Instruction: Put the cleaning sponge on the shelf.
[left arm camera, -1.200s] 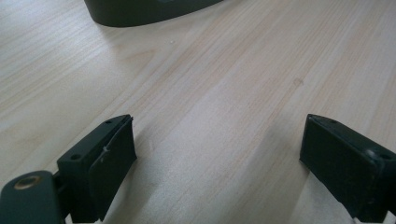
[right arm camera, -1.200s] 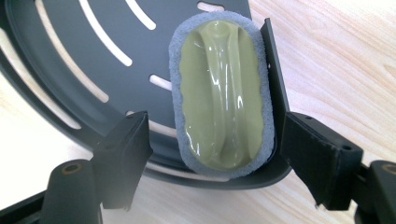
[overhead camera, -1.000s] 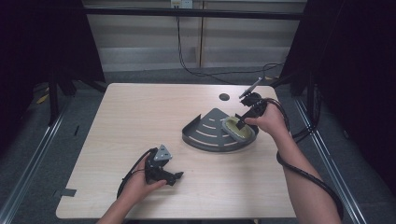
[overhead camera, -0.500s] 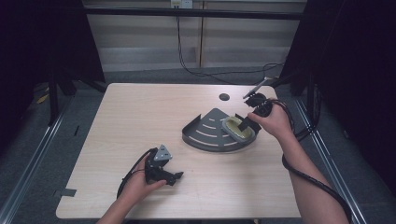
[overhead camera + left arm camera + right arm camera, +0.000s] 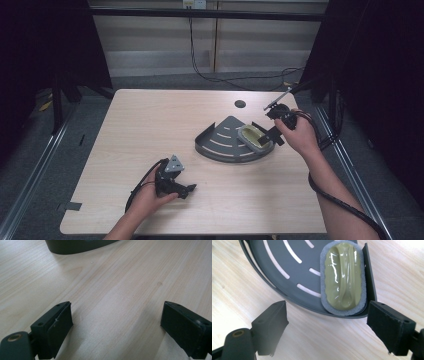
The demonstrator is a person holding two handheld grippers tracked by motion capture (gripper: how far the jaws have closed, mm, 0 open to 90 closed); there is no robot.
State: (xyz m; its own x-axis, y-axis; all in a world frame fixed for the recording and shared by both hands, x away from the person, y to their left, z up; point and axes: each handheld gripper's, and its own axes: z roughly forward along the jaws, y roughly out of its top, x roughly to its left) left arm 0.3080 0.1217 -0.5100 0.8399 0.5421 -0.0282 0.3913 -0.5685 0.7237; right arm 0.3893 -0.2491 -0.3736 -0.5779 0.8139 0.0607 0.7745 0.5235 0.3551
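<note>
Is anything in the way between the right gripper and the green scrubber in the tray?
Nothing visible blocks it. The right gripper hangs open just above the tray's rim, and the green scrubber lies uncovered in the tray's corner, against its straight side wall.

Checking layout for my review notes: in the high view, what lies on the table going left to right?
Left gripper → grey fan-shaped tray → olive-topped sponge in the tray's right corner → right gripper.

A sponge point(image 5: 252, 136) lies in the tray's point(image 5: 220, 145) right corner, right of centre on the surface point(image 5: 150, 125); the right claw point(image 5: 274, 136) hovers beside it.
</note>
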